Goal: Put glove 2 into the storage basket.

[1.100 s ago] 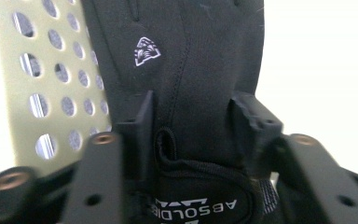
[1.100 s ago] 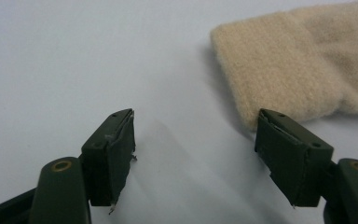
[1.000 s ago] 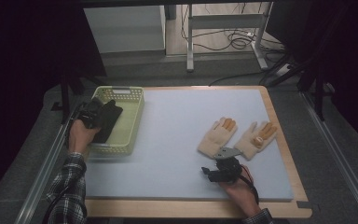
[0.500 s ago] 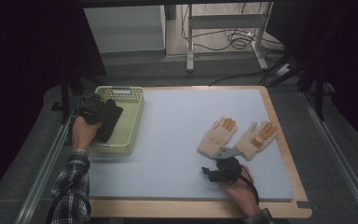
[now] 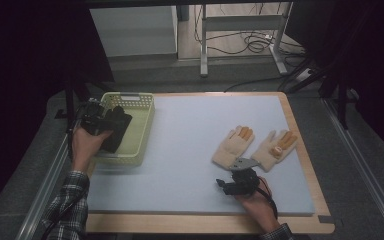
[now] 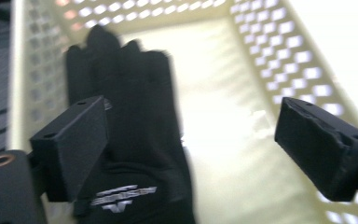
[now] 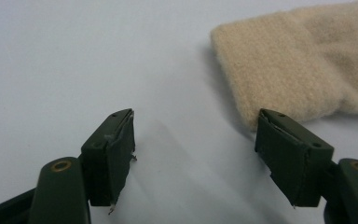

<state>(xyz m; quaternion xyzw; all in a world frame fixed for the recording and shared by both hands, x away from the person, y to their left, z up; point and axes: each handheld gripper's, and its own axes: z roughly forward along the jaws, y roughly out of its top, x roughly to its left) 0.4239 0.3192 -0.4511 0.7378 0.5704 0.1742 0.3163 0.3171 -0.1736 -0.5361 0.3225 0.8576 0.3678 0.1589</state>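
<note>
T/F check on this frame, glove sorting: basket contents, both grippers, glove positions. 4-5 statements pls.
1. A black glove lies in the yellow basket. True.
2. The left gripper is clamped on that glove. False: its jaws have just been opening and stand apart above it.
3. Two tan gloves lie on the mat's right side. True.
4. The right gripper holds a tan glove. False: its jaws are open, the cuff lying beside one jaw.
5. A tan glove lies in the basket. False: both are on the mat.
</note>
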